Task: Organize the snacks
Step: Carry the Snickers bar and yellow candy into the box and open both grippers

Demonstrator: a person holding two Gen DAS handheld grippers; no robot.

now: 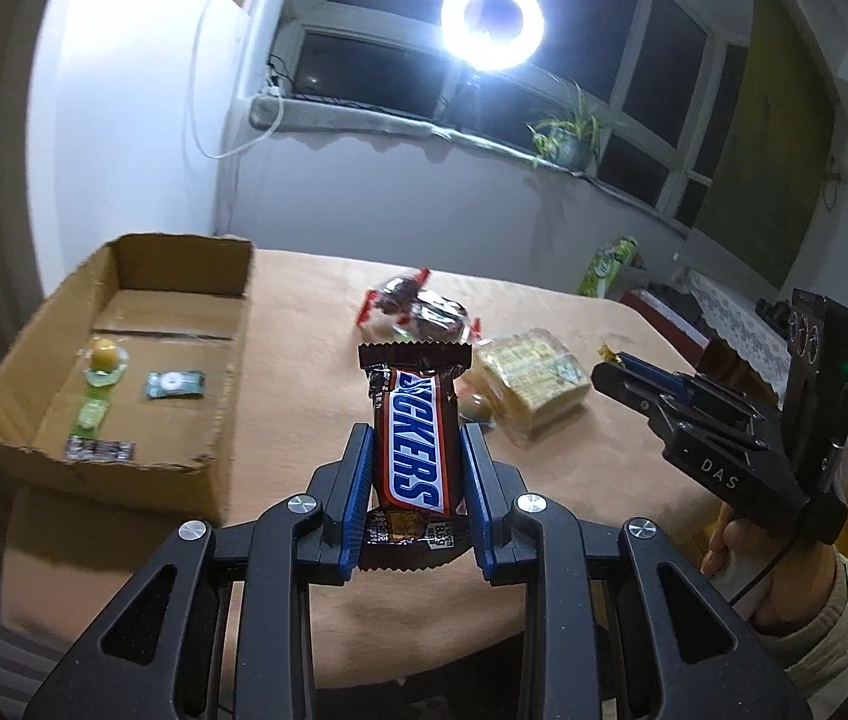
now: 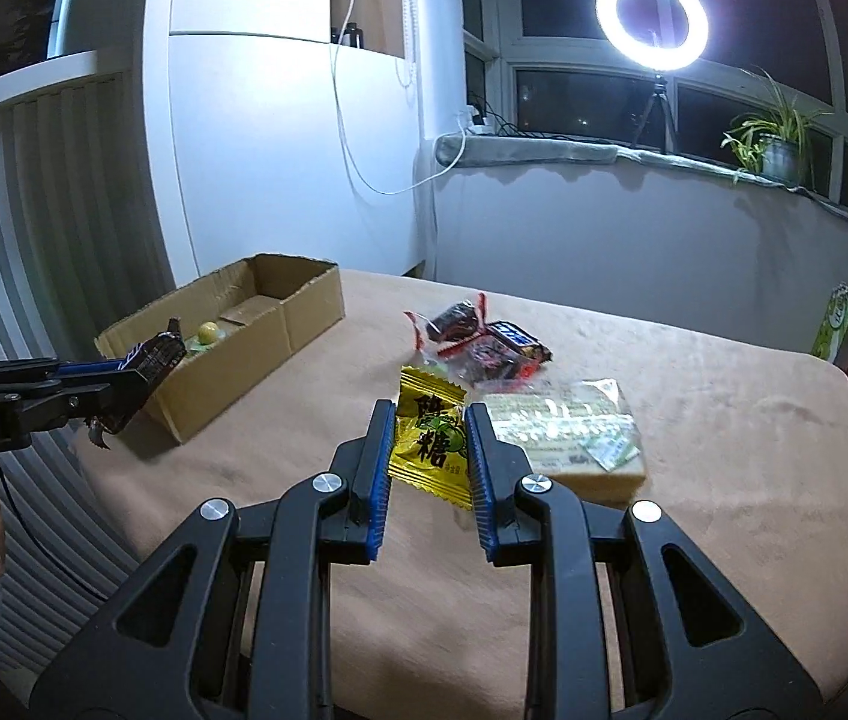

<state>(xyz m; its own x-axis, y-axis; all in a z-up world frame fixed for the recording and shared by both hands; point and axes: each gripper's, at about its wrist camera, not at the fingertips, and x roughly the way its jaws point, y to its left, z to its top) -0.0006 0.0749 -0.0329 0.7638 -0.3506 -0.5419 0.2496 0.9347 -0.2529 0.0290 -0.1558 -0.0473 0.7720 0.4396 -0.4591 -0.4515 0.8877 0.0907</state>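
Cardboard box (image 1: pixel 141 324) holds four small sweets; left gripper (image 1: pixel 414 444) clamps Snickers (image 1: pixel 414 438), right gripper (image 2: pixel 430 426) yellow candy (image 2: pixel 428 444)

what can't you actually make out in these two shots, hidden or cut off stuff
- Snickers bar: left wrist view, the left gripper fingers cover its sides.
- Yellow candy: right wrist view, both side edges sit behind the right gripper fingers.
- Cardboard box: right wrist view, the near wall and left gripper hide most of its floor.
- Green carton: right wrist view, blurred; print unreadable.
- Small dark wrapper in the box: left wrist view, too small to read.
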